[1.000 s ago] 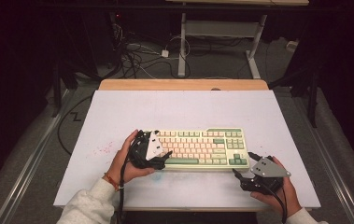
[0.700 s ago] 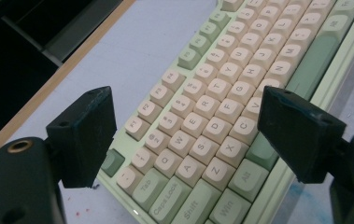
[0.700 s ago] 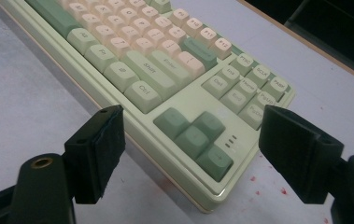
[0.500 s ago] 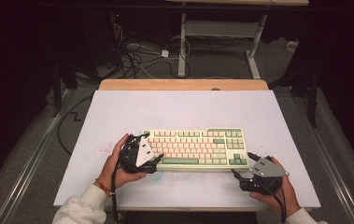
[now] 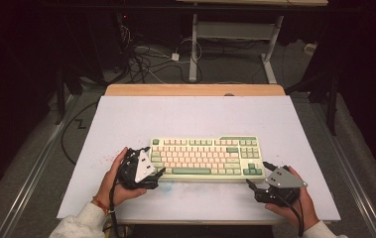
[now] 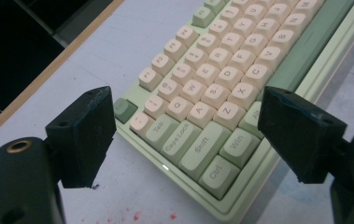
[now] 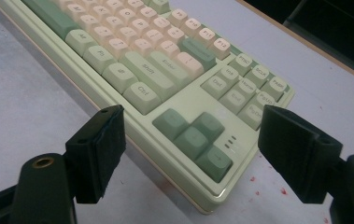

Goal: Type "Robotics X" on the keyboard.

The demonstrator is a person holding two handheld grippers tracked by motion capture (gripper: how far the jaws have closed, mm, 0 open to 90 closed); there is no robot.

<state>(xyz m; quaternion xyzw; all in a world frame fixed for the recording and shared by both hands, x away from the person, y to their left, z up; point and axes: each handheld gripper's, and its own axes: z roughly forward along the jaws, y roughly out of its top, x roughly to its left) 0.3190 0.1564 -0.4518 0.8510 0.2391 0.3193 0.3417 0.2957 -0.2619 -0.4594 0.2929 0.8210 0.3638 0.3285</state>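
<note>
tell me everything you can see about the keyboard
The keyboard is a compact model without a number pad, with a pale green plastic-looking case, cream letter keys and green modifier, arrow and space keys. It lies flat on the white table, long edge toward the person, near the front. The left tongs stand open around its near left corner, the right tongs open by its near right corner; I cannot tell whether either touches it. Red specks mark the table nearby.

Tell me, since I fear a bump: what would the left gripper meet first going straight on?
Likely the keyboard: the open left gripper points at its near left corner, around the Ctrl and Shift keys. Depth is hard to judge.
</note>
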